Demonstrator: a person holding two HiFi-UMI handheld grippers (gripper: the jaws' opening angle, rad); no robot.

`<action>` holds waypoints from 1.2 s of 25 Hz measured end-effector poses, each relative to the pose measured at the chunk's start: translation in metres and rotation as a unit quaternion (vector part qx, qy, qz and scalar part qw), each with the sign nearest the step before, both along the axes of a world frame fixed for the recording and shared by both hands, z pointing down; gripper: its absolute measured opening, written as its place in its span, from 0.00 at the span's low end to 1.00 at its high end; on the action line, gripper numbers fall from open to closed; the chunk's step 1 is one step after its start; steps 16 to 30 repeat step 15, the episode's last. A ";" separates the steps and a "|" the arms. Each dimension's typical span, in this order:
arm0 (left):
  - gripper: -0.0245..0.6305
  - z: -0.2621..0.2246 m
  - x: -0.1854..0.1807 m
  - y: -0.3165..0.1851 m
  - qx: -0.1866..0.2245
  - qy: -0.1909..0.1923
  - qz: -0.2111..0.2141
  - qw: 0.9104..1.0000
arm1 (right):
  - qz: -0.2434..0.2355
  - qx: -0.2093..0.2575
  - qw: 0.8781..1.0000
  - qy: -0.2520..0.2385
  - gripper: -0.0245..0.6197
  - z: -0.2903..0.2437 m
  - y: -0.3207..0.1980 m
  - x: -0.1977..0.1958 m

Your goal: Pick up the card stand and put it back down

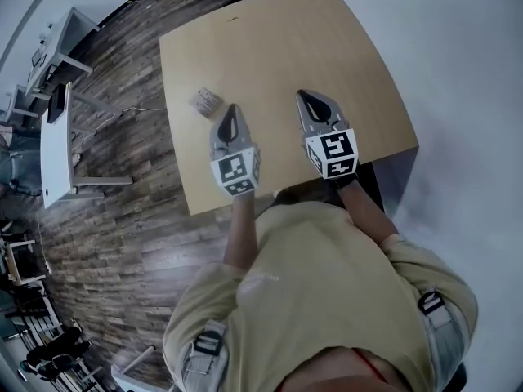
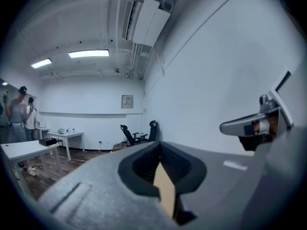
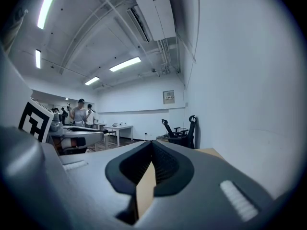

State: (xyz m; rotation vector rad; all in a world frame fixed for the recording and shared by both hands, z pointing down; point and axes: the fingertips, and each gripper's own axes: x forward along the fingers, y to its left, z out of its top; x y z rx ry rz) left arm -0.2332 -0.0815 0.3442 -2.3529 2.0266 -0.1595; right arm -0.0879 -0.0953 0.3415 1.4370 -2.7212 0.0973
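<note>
- The card stand (image 1: 207,100) sits on the tabletop (image 1: 278,47), close to the tabletop's left edge, and nothing holds it.
- It shows small and pale, and its details are too small to read. It is probably light and stiff, so it would lift easily but could skid or tip under a sideways nudge.
- The best hold is likely across its narrow body, low down, with the pads square on opposite faces. A thin upper slot or lip, if it has one, is likely the weaker part.
- The left tool (image 1: 232,113) lies just right of the card stand and apart from it. Its jaws are closed together on nothing.
- The right tool (image 1: 309,100) lies well to the right of the card stand, also closed and empty.
- Nothing stands between the card stand and the left tool.
- The drop to the wood floor (image 1: 122,219) lies just left of the card stand, so a push that way could send it off.
- A white desk (image 1: 55,149) stands well to the left of the card stand, out of the way.
</note>
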 end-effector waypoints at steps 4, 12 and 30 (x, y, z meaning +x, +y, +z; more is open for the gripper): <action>0.04 -0.003 -0.013 0.003 0.002 0.005 -0.008 1.000 | 0.014 0.017 1.000 0.006 0.05 -0.013 -0.004 0.009; 0.04 0.019 -0.018 0.006 -0.009 0.001 -0.018 1.000 | -0.026 0.015 0.999 0.025 0.05 -0.004 0.001 -0.015; 0.04 0.017 -0.023 0.008 -0.007 0.006 -0.026 1.000 | -0.048 0.008 0.998 0.033 0.05 0.001 0.005 -0.024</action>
